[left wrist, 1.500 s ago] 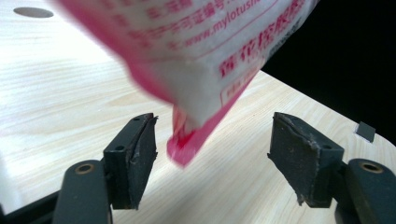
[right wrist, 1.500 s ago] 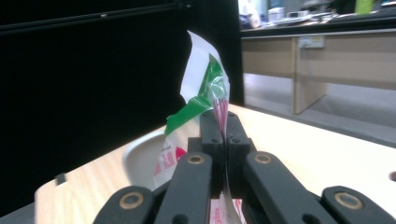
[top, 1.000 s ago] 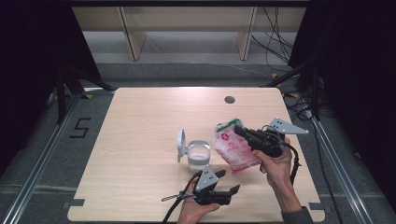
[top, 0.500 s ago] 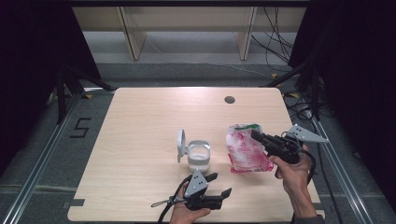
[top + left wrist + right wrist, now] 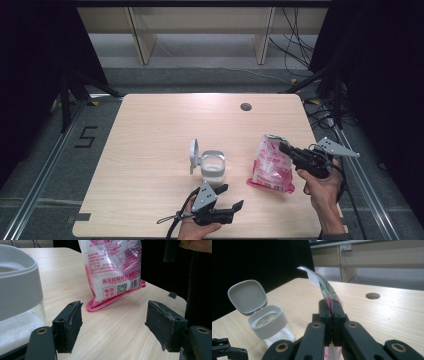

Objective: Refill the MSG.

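Right tool [image 5: 332, 305] clenched on top edge of pink-and-white printed plastic bag [image 5: 271, 165], right of centre in high view, base touching table [image 5: 150, 150]. Left tool [image 5: 231, 197] released, lower centre. Advise steadying open grey-lidded clear jar [image 5: 212, 169] before tilting bag over it.

The tabletop [image 5: 150, 150] is light wood with rounded corners. A round cable hole [image 5: 245, 106] sits near its far edge, right of centre. Beyond the tabletop stands a pale wooden shelf unit [image 5: 200, 30] on a grey floor. A floor marking "5" [image 5: 86, 136] lies left of the tabletop. Loose cables [image 5: 295, 45] trail at the far right.
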`<state>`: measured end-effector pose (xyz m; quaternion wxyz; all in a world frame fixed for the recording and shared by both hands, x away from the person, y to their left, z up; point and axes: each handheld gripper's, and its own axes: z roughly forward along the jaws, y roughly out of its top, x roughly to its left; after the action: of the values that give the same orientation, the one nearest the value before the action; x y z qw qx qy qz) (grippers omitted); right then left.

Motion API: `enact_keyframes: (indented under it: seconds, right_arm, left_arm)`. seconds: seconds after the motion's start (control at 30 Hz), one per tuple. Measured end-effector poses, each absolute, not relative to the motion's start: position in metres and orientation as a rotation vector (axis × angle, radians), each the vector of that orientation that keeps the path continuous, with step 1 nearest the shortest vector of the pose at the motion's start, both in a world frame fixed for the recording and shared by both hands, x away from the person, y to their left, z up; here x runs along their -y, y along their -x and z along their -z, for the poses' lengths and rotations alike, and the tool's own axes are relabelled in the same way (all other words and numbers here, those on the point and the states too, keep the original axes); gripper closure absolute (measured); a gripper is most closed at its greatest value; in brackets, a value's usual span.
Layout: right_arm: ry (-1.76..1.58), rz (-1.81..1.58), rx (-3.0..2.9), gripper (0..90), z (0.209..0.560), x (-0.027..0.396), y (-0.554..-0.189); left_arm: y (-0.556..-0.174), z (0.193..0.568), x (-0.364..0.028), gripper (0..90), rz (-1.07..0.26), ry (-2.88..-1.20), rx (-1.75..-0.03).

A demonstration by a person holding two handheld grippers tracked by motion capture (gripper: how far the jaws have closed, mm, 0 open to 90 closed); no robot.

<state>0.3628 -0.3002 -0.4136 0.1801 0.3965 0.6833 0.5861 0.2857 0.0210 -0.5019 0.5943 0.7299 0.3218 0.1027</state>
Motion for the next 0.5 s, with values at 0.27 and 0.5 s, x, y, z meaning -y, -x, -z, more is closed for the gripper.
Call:
enact_keyframes:
  seconds: [0.27, 0.5]
  right_arm:
    - [-1.167, -1.619, -1.951, 90.0, 0.4154, 0.3030, -0.3622]
    - [-1.148, -1.561, -1.941, 90.0, 0.4195, 0.3057, -0.3657]
  left_arm:
    - [-0.2852, 0.5000, -0.0228, 27.5, -0.247, -1.705, -0.736]
    - [-0.2842, 0.4986, -0.0261, 26.9, -0.257, -1.710, -0.737]
